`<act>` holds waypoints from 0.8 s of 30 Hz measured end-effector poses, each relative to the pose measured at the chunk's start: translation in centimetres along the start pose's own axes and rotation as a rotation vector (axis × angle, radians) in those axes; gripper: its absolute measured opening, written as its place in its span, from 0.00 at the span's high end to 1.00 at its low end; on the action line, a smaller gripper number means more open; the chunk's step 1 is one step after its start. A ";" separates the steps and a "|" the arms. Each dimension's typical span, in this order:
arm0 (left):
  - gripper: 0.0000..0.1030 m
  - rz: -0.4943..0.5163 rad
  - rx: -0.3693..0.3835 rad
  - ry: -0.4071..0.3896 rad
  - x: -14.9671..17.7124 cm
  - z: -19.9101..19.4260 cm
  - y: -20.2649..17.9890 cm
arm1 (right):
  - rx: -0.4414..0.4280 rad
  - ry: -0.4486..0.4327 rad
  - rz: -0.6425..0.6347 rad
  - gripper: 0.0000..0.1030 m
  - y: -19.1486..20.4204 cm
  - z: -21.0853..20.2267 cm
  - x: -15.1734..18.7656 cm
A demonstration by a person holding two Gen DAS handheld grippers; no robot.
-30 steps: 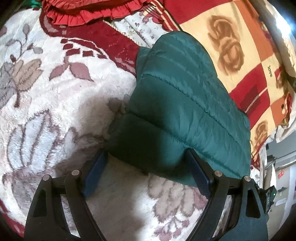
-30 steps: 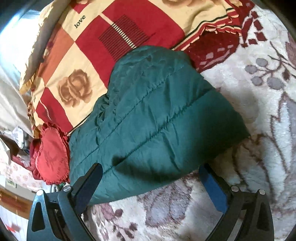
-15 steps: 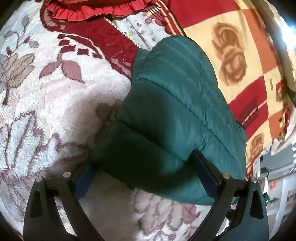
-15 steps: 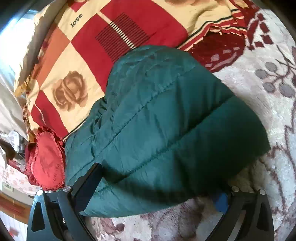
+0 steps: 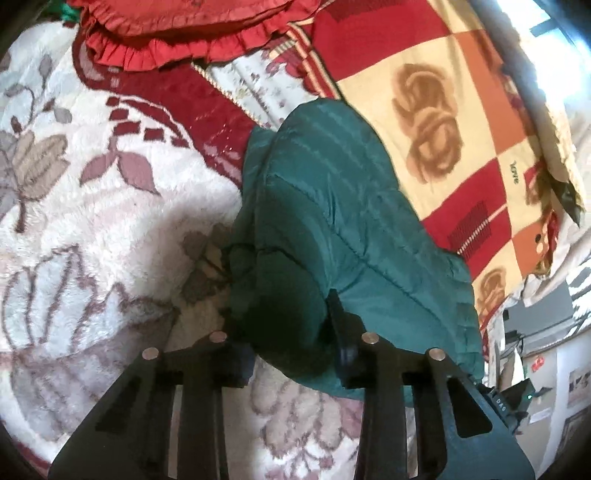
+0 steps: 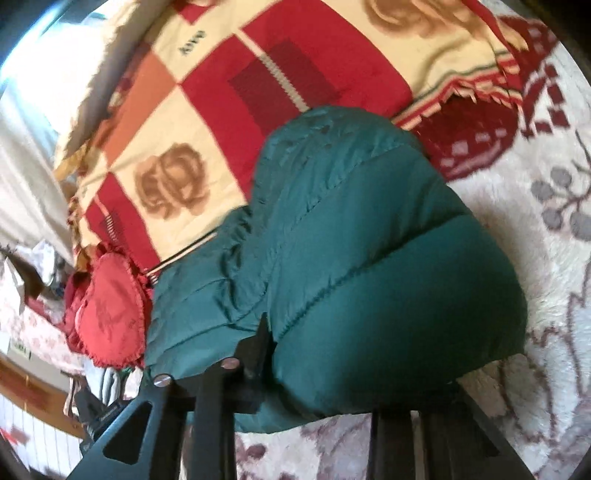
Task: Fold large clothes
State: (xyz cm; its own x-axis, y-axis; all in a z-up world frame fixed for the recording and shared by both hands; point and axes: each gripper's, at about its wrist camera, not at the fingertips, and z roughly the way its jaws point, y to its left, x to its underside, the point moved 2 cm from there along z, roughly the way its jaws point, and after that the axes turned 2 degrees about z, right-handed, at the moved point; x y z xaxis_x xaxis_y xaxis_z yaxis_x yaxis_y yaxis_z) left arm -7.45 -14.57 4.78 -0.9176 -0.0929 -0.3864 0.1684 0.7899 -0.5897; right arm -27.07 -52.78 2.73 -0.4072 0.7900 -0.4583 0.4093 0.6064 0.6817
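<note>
Left tool [image 5: 291,328]: your jaws have just been closing and now pinch the near hem of the green quilted jacket [image 5: 343,229]; a dark bulge of padding sits squeezed between the two black fingers [image 5: 341,332], one pressing in from each side.

Right tool [image 6: 325,354]: your jaws have likewise just been closing on the same jacket [image 6: 369,236]. One finger [image 6: 258,343] digs into a quilted seam at the near edge; the opposite finger is hidden under a puffed roll of fabric, so only one side of the grip can be seen.

Jacket: one item, dark green, stitched in horizontal puffed bands. It lies on the bed, its near edge gathered and raised off the surface at both tools, its far end resting partly on the checked blanket.

Plush blanket [image 5: 92,221]: cream, with maroon and grey leaf and flower pattern; it covers the bed beneath and beside the jacket.

Checked blanket [image 5: 436,122]: red, orange and cream squares with brown roses and the word "love"; it lies beyond the jacket, touching its far end.

Red ruffled cushion [image 5: 166,33]: at the far edge of the bed in your left view, apart from the jacket; in your right view [image 6: 107,314] it lies just beside the jacket's side.
</note>
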 end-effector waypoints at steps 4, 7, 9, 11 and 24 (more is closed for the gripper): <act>0.71 0.049 0.022 0.006 1.2 -3.0 -0.6 | -0.011 0.014 -0.028 0.75 0.7 -2.5 1.2; 0.71 0.121 0.023 0.017 3.3 -5.8 -0.9 | -0.023 0.040 -0.043 0.75 0.9 -5.2 2.8; 0.71 0.154 0.017 0.025 4.8 -7.4 -0.6 | -0.026 0.057 -0.063 0.75 1.2 -6.9 4.1; 0.71 0.161 0.013 0.044 6.5 -8.6 0.1 | -0.026 0.078 -0.069 0.75 1.1 -8.4 5.8; 0.43 0.128 -0.097 0.095 10.4 -8.5 3.4 | 0.147 0.140 -0.056 0.30 -1.7 -10.7 10.5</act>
State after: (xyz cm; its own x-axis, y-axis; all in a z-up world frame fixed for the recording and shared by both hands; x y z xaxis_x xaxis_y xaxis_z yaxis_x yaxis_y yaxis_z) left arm -19.45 -7.71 4.82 -0.9214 0.0661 -0.3829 0.2547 0.8469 -0.4668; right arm -40.76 -46.46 2.90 -0.5380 0.7407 -0.4024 0.4932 0.6637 0.5624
